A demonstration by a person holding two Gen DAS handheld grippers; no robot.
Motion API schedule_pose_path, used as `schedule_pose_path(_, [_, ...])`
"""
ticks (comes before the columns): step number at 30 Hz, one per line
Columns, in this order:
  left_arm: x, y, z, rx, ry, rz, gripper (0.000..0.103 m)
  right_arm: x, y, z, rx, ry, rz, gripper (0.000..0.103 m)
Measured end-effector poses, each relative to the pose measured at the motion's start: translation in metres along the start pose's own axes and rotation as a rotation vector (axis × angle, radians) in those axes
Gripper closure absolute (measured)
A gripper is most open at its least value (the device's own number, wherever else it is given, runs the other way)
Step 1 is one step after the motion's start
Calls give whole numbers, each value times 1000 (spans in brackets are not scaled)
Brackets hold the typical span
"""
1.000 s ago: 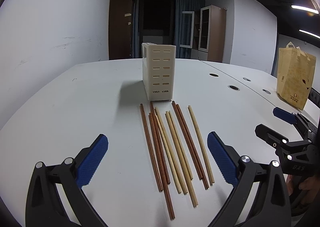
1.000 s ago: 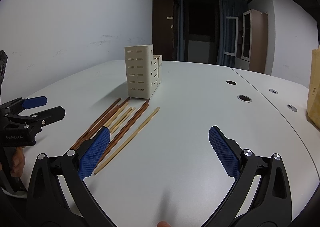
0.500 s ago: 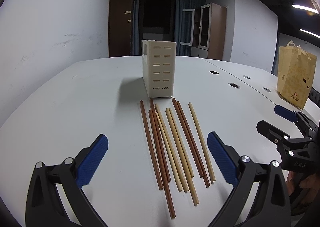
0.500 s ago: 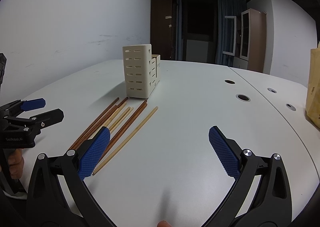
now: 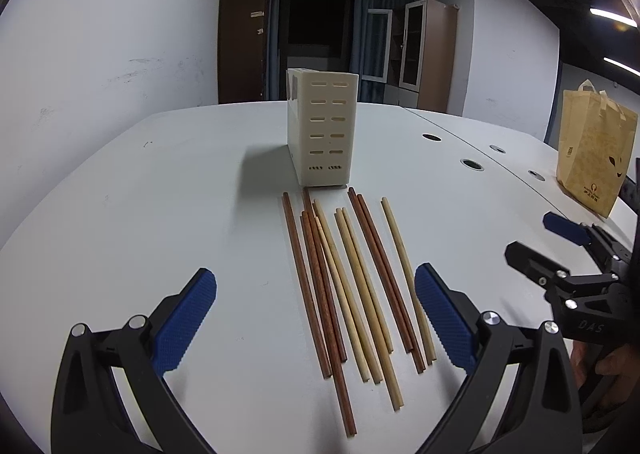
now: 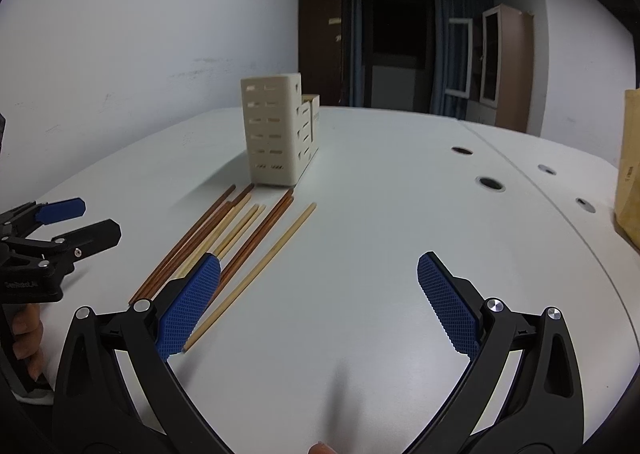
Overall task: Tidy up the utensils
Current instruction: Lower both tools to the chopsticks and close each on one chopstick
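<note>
Several chopsticks (image 5: 352, 286), some dark brown and some pale bamboo, lie side by side on the white table (image 5: 160, 214). A cream slotted utensil holder (image 5: 321, 130) stands upright just beyond their far ends. My left gripper (image 5: 316, 310) hovers open over their near half, one blue pad on each side of the row. My right gripper (image 6: 320, 294) is open and empty over bare table, right of the chopsticks (image 6: 240, 238) and holder (image 6: 276, 134). Each gripper shows in the other's view: the right gripper (image 5: 536, 238) and the left gripper (image 6: 86, 220).
A brown paper bag (image 5: 592, 150) stands at the table's right side, and shows again as the bag (image 6: 630, 166). Round cable holes (image 5: 472, 165) run along a seam right of the holder. A white wall is at the left, with dark cabinets behind.
Both views have shifted only slightly, with the holder a little higher in frame. The chopsticks lie where they were and both grippers stay open.
</note>
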State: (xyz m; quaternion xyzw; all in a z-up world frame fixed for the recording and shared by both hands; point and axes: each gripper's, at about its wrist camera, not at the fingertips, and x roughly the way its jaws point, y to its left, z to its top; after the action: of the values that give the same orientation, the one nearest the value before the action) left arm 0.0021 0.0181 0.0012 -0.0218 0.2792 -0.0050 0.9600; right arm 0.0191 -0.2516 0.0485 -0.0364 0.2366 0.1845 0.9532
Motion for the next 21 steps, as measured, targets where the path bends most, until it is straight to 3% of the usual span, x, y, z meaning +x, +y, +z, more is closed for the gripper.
schedule_pose_path(7, [10, 9, 20, 0, 50, 5, 5, 18, 1, 21, -6, 39, 4, 8])
schedule_pose_path(21, [37, 23, 53, -1, 69, 45, 5, 58, -1, 52, 22, 141, 44, 8])
